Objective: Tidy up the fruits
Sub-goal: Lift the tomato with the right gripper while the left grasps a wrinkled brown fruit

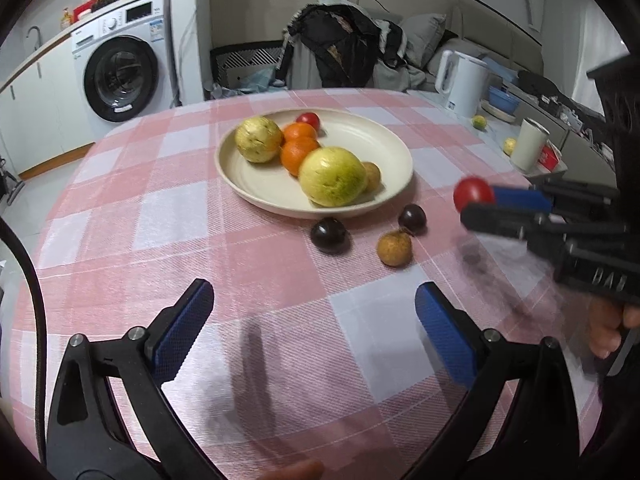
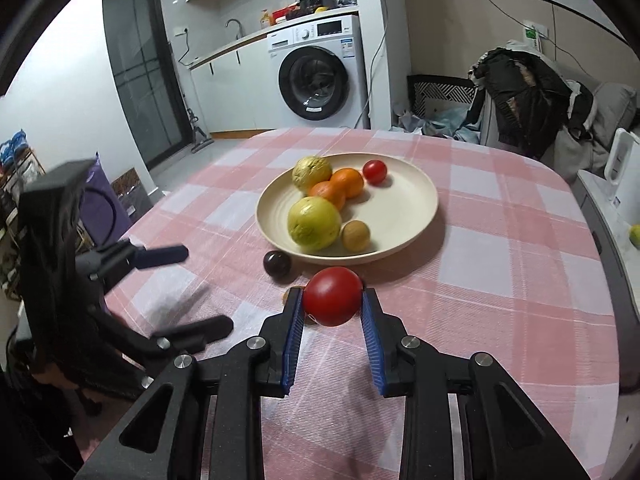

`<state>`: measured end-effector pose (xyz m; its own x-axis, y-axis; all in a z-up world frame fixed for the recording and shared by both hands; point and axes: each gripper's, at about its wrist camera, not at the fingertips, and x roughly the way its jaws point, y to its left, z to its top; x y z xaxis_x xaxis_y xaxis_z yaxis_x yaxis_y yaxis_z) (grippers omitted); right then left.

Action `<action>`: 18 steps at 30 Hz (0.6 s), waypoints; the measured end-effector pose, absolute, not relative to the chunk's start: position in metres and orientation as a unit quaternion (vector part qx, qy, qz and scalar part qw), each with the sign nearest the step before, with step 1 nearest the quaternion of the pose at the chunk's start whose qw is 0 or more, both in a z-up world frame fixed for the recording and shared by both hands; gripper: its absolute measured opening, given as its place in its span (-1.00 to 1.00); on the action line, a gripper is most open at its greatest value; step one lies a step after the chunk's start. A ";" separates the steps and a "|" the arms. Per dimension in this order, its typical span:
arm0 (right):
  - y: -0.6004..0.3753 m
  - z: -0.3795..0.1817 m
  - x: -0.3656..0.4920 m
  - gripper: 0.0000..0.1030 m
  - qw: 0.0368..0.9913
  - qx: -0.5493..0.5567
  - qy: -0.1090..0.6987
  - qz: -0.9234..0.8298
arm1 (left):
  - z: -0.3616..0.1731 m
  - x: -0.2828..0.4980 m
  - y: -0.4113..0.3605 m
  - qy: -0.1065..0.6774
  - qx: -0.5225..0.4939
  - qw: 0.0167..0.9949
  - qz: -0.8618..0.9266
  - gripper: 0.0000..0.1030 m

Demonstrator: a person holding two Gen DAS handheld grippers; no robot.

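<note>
Left wrist view. The left gripper (image 1: 314, 334), blue-padded and black-framed, hangs released over the pink-and-white checked tablecloth (image 1: 120, 208) at the bottom of the frame, its jaws wide apart with nothing between them. At right of centre the right gripper (image 1: 476, 200) grasps a small round red tomato (image 1: 472, 192), lifted clear of the cloth. The shallow cream ceramic plate (image 1: 396, 140), at upper centre, carries two yellow-green guava-like fruits, two oranges, a small tan fruit and a second red tomato. Two dark purple round fruits (image 1: 329, 234) and a tan longan-like fruit (image 1: 394, 248) lie on the cloth just in front of the plate. Embossed characters on the right gripper's body are too blurred to read.

Right wrist view. The tomato (image 2: 332, 295) sits clenched between the pads at lower centre, with the plate (image 2: 416, 208) straight ahead. To do this step well, carry the tomato over the near rim and release it low on the bare right part of the plate, so that it cannot roll off. The labels on the white front-loading washing machine (image 2: 316, 76), at upper centre, are illegible.
</note>
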<state>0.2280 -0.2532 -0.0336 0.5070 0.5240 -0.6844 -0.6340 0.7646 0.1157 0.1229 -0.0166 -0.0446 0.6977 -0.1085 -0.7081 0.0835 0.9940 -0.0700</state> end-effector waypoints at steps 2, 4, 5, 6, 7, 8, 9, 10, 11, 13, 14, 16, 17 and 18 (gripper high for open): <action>-0.257 -0.032 0.230 -0.42 0.867 -0.071 0.364 0.332 | -0.049 0.125 -0.023 0.395 -0.010 0.917 -0.062 0.64; -0.259 -0.030 0.231 -0.42 0.868 -0.069 0.364 0.330 | -0.054 0.128 -0.031 0.409 -0.002 0.909 -0.078 0.30; -0.260 -0.029 0.231 -0.42 0.869 -0.069 0.363 0.329 | -0.055 0.129 -0.035 0.413 0.000 0.907 -0.085 0.12; -0.262 -0.028 0.232 -0.42 0.870 -0.067 0.361 0.329 | -0.056 0.130 -0.037 0.415 0.001 0.905 -0.088 0.08; -0.264 -0.026 0.232 -0.42 0.870 -0.065 0.360 0.329 | -0.057 0.131 -0.040 0.418 0.001 0.904 -0.091 0.08; -0.267 -0.024 0.232 -0.43 0.871 -0.063 0.358 0.331 | -0.058 0.131 -0.043 0.419 -0.001 0.903 -0.096 0.08; -0.269 -0.022 0.232 -0.42 0.871 -0.061 0.357 0.331 | -0.059 0.133 -0.044 0.419 -0.004 0.902 -0.099 0.08; -0.271 -0.021 0.231 -0.42 0.872 -0.058 0.355 0.332 | -0.059 0.134 -0.046 0.419 -0.007 0.902 -0.100 0.08; -0.273 -0.019 0.232 -0.42 0.873 -0.054 0.354 0.332 | -0.059 0.136 -0.048 0.420 -0.008 0.902 -0.100 0.08; -0.276 -0.017 0.233 -0.42 0.873 -0.049 0.353 0.333 | -0.060 0.140 -0.054 0.423 -0.004 0.900 -0.102 0.08; -0.277 -0.016 0.233 -0.42 0.874 -0.047 0.352 0.333 | -0.061 0.142 -0.057 0.426 -0.003 0.899 -0.105 0.08; -0.279 -0.015 0.234 -0.42 0.874 -0.043 0.351 0.332 | -0.062 0.147 -0.061 0.431 0.000 0.896 -0.103 0.03; -0.279 -0.015 0.235 -0.43 0.874 -0.043 0.352 0.332 | -0.063 0.149 -0.063 0.433 0.002 0.896 -0.102 0.01; -0.279 -0.015 0.235 -0.43 0.874 -0.043 0.352 0.332 | -0.063 0.152 -0.065 0.434 0.002 0.895 -0.102 -0.01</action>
<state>0.2351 -0.2793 -0.0150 0.5314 0.5507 -0.6436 -0.6112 0.7754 0.1588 0.1521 -0.0650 -0.0633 0.6019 -0.1814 -0.7777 0.1848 0.9791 -0.0853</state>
